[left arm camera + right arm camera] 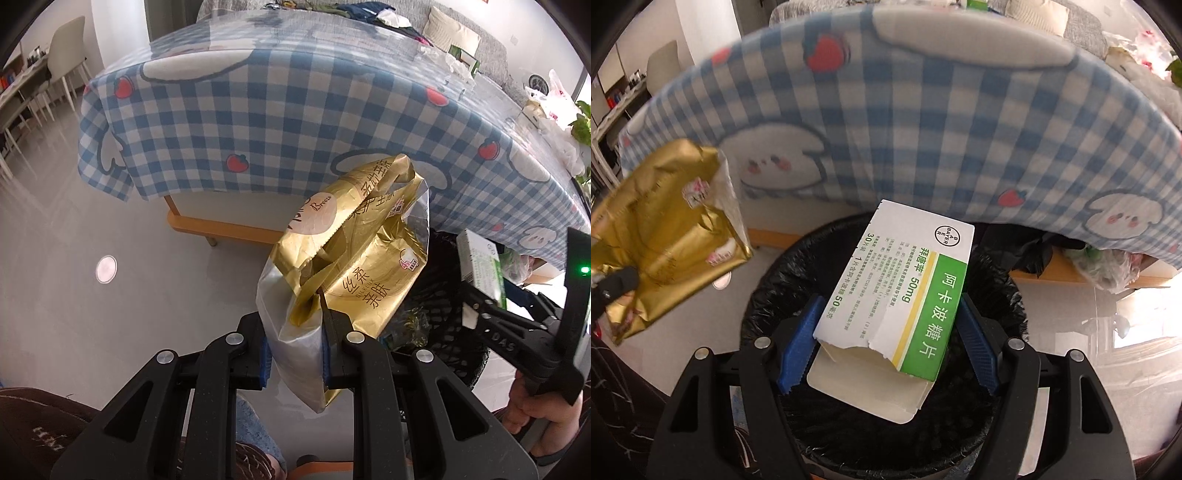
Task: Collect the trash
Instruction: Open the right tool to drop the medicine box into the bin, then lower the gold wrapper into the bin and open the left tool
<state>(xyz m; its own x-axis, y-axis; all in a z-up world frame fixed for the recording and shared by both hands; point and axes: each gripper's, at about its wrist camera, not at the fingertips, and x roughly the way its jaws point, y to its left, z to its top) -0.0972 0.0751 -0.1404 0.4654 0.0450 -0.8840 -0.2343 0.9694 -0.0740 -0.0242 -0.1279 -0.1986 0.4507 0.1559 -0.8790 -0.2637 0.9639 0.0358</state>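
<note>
My left gripper is shut on a crumpled gold tissue wrapper and holds it in the air beside the black-lined trash bin. The wrapper also shows at the left of the right wrist view. In the right wrist view a white and green medicine box with a torn open flap sits between my right gripper's blue pads, directly over the bin. The jaws stand wide, and I cannot tell whether the pads press the box. The box and right gripper show at the right of the left wrist view.
A table with a blue checked cloth stands behind the bin, with tissues, bags and a plant at its far right. A wooden table leg meets the grey floor. Clear bags lie under the table. Chairs stand far left.
</note>
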